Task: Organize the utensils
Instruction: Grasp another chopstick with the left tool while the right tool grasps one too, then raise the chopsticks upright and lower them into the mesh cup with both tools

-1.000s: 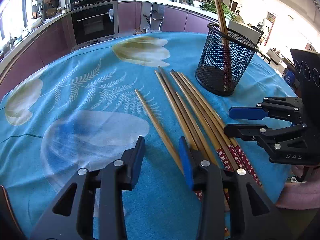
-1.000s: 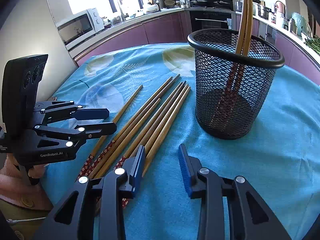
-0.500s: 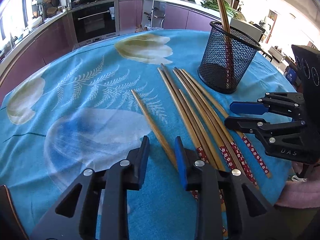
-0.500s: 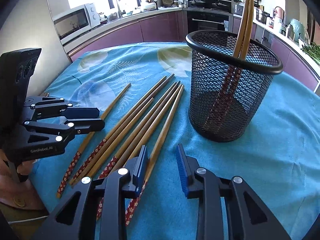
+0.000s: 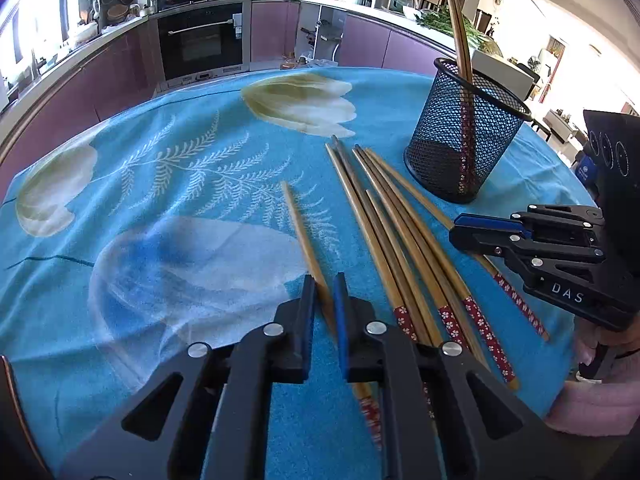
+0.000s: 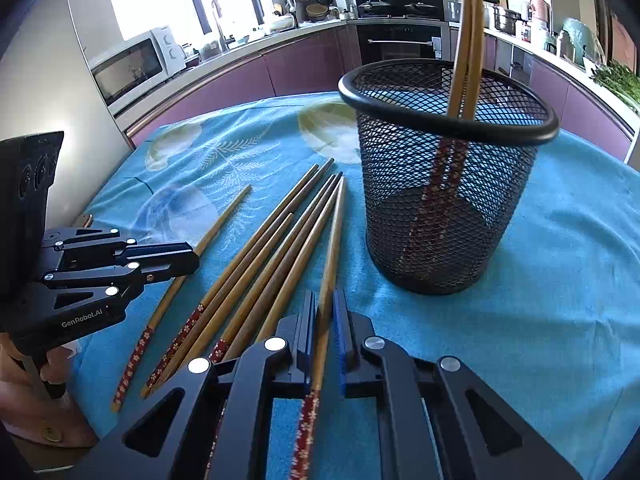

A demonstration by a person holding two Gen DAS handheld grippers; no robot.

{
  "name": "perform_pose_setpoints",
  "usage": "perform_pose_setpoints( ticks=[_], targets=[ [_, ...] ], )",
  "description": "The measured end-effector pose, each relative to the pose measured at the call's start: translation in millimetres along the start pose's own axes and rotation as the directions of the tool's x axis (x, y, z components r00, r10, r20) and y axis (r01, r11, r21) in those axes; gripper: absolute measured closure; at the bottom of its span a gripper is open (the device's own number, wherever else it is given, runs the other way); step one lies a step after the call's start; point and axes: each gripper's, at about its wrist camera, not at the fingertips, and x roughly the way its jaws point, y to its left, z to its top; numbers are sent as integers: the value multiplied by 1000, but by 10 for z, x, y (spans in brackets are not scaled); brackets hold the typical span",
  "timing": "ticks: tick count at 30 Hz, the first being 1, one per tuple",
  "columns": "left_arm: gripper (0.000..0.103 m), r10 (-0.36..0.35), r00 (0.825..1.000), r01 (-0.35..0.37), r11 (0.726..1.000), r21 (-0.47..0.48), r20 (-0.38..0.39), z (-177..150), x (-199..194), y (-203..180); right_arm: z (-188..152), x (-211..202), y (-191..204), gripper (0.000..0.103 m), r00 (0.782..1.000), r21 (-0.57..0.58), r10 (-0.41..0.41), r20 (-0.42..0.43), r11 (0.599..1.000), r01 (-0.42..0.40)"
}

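Note:
Several bamboo chopsticks (image 5: 384, 232) (image 6: 272, 248) with red flowered ends lie side by side on the blue tablecloth. A black mesh cup (image 5: 464, 152) (image 6: 440, 200) stands behind them with two chopsticks upright in it. My left gripper (image 5: 324, 284) (image 6: 188, 256) is closing its jaws on the lone leftmost chopstick (image 5: 304, 232), and the pads press its sides. My right gripper (image 6: 324, 296) (image 5: 456, 234) is closing its jaws on the rightmost chopstick (image 6: 334, 232), gripped just ahead of its red end. Both chopsticks still rest on the cloth.
The tablecloth (image 5: 160, 208) covers a round table whose edge runs close behind both grippers. A pink sleeve (image 5: 592, 400) shows at the right edge. Purple kitchen cabinets, an oven (image 5: 200, 40) and a microwave (image 6: 132, 68) stand beyond the table.
Both grippers went from open to shut, each closing on one chopstick. Neither hand shifted much.

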Motion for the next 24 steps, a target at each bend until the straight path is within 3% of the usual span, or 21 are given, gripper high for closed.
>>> perform_pose_setpoints(
  ticks=[6, 9, 18, 24],
  targets=[
    [97, -28, 999, 27, 999, 25, 23, -21, -111, -68, 16, -125, 33, 97, 999, -30, 37, 28, 999, -37],
    [102, -56, 998, 55, 997, 47, 29, -32, -154, -125, -1, -132, 88, 97, 998, -63, 58, 14, 996, -57],
    [102, -69, 998, 68, 994, 88, 8, -74, -116, -213, -67, -61, 155, 97, 997, -104, 65, -36, 992, -69],
    [83, -35, 998, 30, 992, 119, 46, -72, -200, -177, -77, 6, 162, 96, 997, -117, 55, -55, 991, -61]
  ],
)
